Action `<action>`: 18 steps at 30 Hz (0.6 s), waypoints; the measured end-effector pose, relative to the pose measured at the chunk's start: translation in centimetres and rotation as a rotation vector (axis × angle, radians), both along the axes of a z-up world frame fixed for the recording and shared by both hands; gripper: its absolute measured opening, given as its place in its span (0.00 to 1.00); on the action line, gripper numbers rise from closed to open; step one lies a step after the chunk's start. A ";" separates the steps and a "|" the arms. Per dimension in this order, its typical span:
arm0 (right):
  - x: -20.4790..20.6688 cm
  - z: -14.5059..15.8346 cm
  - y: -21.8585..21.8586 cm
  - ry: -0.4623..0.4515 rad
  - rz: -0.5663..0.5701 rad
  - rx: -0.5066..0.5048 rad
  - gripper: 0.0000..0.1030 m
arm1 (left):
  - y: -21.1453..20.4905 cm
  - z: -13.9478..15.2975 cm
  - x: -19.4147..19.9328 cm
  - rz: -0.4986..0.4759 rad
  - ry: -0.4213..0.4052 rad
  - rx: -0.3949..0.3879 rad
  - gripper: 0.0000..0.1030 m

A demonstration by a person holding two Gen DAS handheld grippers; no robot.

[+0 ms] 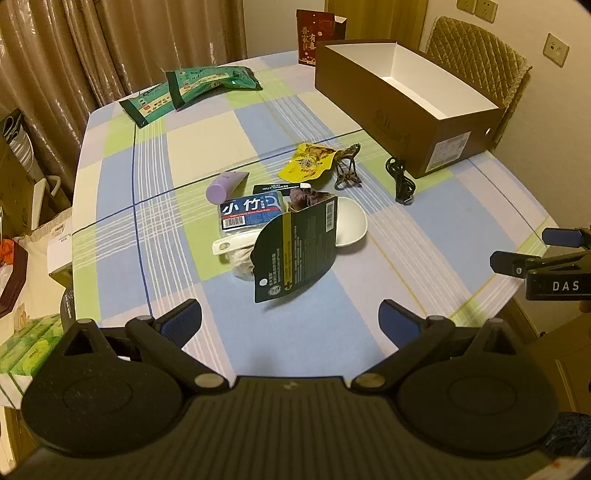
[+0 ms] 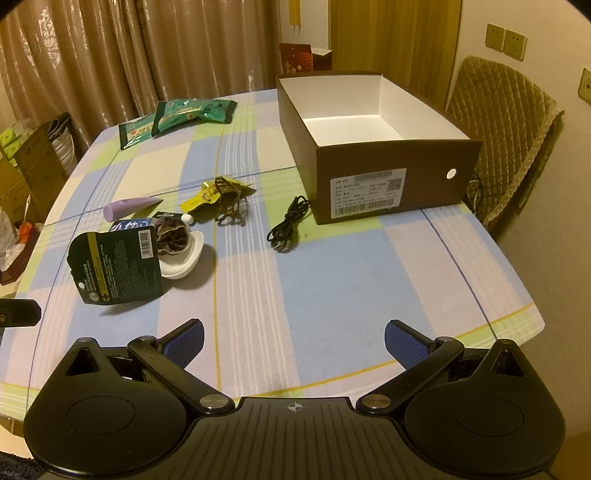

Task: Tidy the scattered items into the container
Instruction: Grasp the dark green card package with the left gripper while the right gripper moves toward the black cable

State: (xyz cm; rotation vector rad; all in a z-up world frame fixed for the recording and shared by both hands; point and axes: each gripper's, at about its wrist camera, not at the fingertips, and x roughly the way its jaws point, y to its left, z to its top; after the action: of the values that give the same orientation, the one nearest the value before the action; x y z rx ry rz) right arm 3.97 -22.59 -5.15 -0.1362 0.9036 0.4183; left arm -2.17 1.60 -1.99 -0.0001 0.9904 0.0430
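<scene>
A brown cardboard box (image 1: 391,110) (image 2: 391,177) with a white inside stands open on the table's far right. Mid-table lies a heap: a black product card (image 1: 295,251) (image 2: 118,266), a blue dental pick pack (image 1: 251,214), a white dish (image 1: 351,221) (image 2: 184,258), a purple tube (image 1: 225,184) (image 2: 129,207), a yellow snack pouch (image 1: 308,162) (image 2: 201,197), a brown hair clip (image 1: 347,170) (image 2: 229,206) and a black cable (image 1: 400,179) (image 2: 290,227). My left gripper (image 1: 290,321) hangs open above the near table, before the heap. My right gripper (image 2: 293,341) is open too, with nothing between its fingers.
Two green snack packs (image 1: 192,88) (image 2: 177,116) lie at the table's far left. A red gift box (image 1: 314,33) stands behind the brown box. A quilted chair (image 2: 509,140) is at the right. Boxes and tissue packs (image 1: 29,347) crowd the floor on the left.
</scene>
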 end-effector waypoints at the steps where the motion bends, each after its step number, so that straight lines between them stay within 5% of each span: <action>1: 0.0 0.0 0.0 0.001 0.001 0.000 0.98 | 0.0 0.0 0.0 0.001 0.001 0.000 0.98; 18: 0.5 -0.4 0.1 0.024 0.005 0.007 0.98 | 0.5 -0.6 0.8 0.002 0.023 -0.018 0.98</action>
State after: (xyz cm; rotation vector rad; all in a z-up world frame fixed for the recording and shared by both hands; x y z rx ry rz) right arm 4.46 -22.45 -5.59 -0.1277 0.9251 0.4285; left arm -1.41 2.09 -2.57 -0.0167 1.0133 0.0358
